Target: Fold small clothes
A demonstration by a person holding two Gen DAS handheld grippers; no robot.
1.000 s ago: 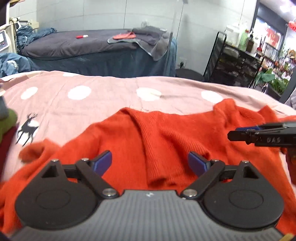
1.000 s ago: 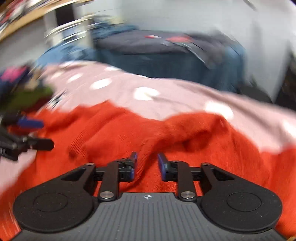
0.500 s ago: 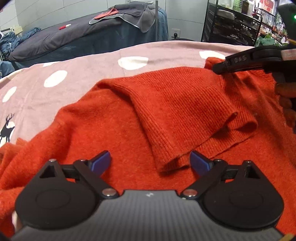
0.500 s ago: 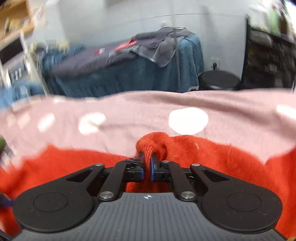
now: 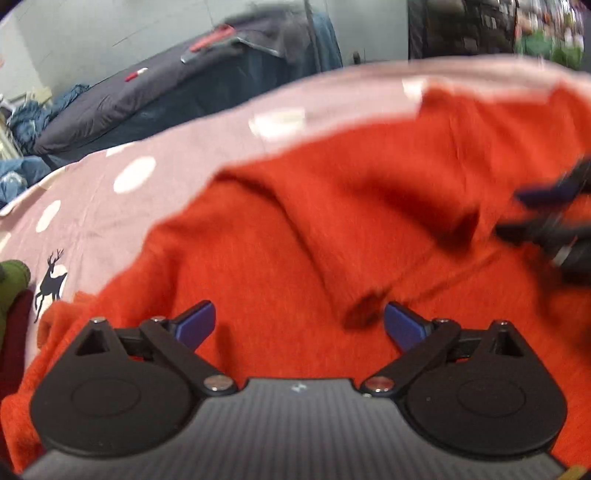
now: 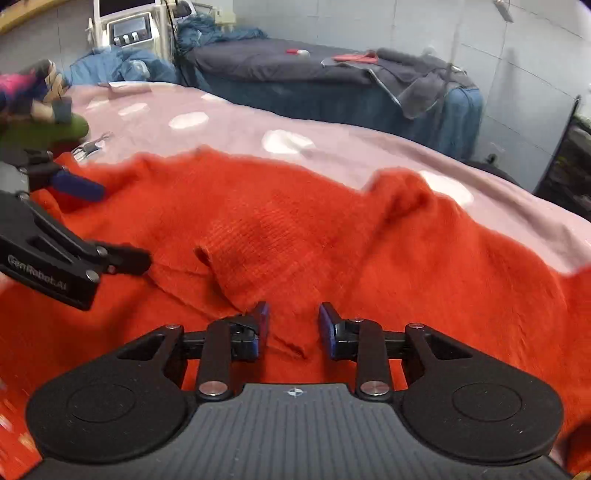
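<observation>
An orange knitted sweater [image 5: 280,236] lies spread on the pink dotted bedspread [image 5: 110,206]. One sleeve [image 6: 266,236] is folded across its body, cuff toward me. My left gripper [image 5: 299,325] is wide open just above the sweater, near the sleeve's cuff [image 5: 364,314]. My right gripper [image 6: 293,326] is partly open over the sweater, with nothing between its fingers. The right gripper shows blurred at the right edge of the left wrist view [image 5: 546,218]. The left gripper shows at the left of the right wrist view [image 6: 107,225].
A pile of green and dark clothes [image 6: 40,125] lies at the bedspread's left end, also seen in the left wrist view [image 5: 13,280]. A second bed with grey covers [image 6: 295,62] stands behind. A dark rack [image 5: 461,26] is at the far right.
My right gripper let go of the sleeve, opened and pulled back; the sleeve now lies folded across the body. My left gripper stayed open and shifted slightly.
</observation>
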